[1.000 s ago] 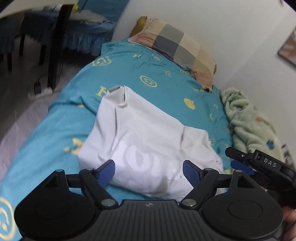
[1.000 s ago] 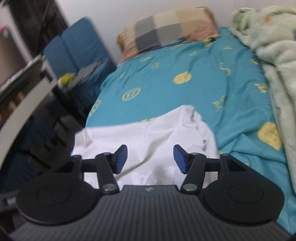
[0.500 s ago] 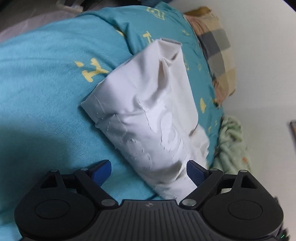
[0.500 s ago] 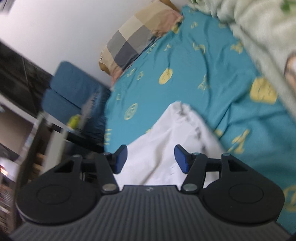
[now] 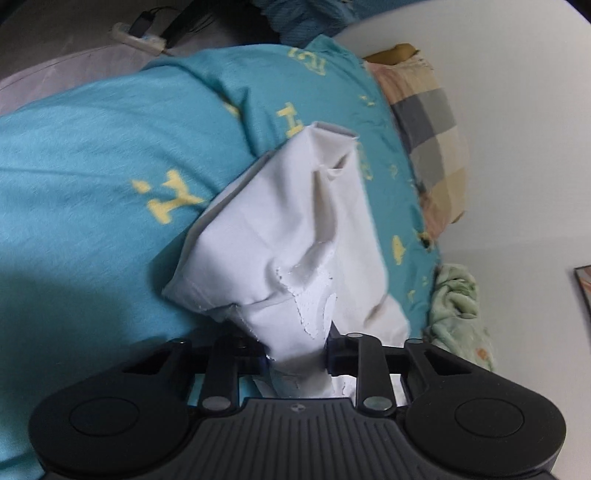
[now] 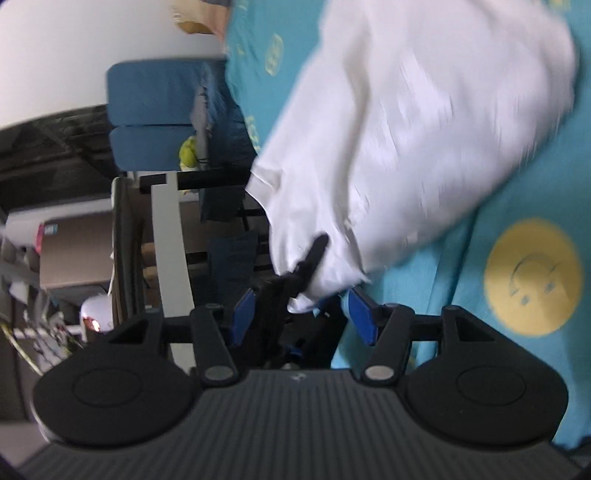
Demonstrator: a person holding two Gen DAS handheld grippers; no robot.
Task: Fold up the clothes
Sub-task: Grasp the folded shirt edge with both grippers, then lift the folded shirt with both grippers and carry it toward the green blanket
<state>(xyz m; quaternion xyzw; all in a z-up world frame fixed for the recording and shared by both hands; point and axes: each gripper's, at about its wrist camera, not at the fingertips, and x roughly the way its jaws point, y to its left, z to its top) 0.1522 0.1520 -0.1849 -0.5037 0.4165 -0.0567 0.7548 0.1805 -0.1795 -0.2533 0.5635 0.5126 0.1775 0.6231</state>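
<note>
A white garment (image 5: 295, 236) lies bunched on a bed with a teal sheet (image 5: 92, 147) printed with yellow figures, near the bed's side edge. At the head of the bed rests a checked pillow (image 5: 424, 122) against a pale wall (image 5: 517, 110); along the wall-side edge of the bed sits a crumpled pale green blanket (image 5: 458, 306). Beyond the other side edge, the floor carries a white power strip with a dark cable (image 5: 140, 31). In the right wrist view a blue chair (image 6: 155, 107) stands off the bed's side, with a yellow-green object (image 6: 188, 155) beside it and a dark-framed piece of furniture with a pale panel (image 6: 170, 236) nearer the camera — the rest of that side is cluttered and blurred.

The left gripper (image 5: 295, 354) points down at the bed, and its fingers are closing on the near corner of the garment, with the cloth gathered between them and pressed by both pads. The right gripper (image 6: 299, 314) is rolled hard over, so the bed appears tipped on edge; its blue fingers (image 6: 362, 317) stand well apart and hold nothing. Between them shows the hanging corner of the garment — and with it the dark tip of the left gripper, which stands in the way of the right one's fingers.
</note>
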